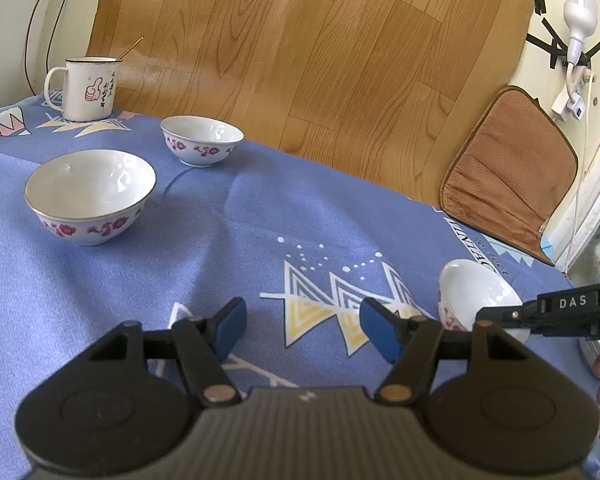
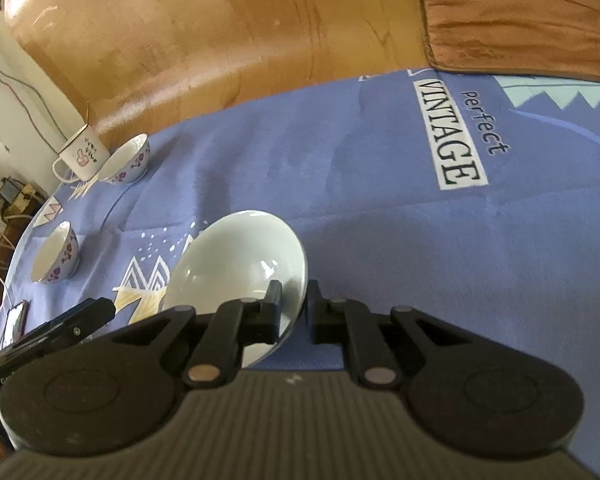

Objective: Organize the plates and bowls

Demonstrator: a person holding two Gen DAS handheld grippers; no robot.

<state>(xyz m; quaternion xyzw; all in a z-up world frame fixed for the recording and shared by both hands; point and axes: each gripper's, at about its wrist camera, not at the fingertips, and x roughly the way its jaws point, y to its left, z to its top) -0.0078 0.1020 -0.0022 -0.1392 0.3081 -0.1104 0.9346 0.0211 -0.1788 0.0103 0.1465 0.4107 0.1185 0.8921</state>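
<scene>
Right gripper (image 2: 291, 300) fingers pinch the rim of the tilted floral bowl (image 2: 236, 264) over the blue tablecloth (image 2: 380, 200), left gripper (image 1: 300, 330) half-open and empty; thin glazed-rim pinch could slip, dropping the bowl onto the table.

Left gripper (image 1: 300, 326) hovering over the blue tablecloth (image 1: 240, 248), blue pads (image 1: 230, 330) apart, nothing between. Two floral bowls upright at left: large bowl (image 1: 90, 196) near, small bowl (image 1: 201, 140) beyond. Enamel mug (image 1: 86, 88) at far corner. Tilted bowl (image 1: 474, 296) at right, right gripper (image 1: 548, 314) reaching it.
</scene>
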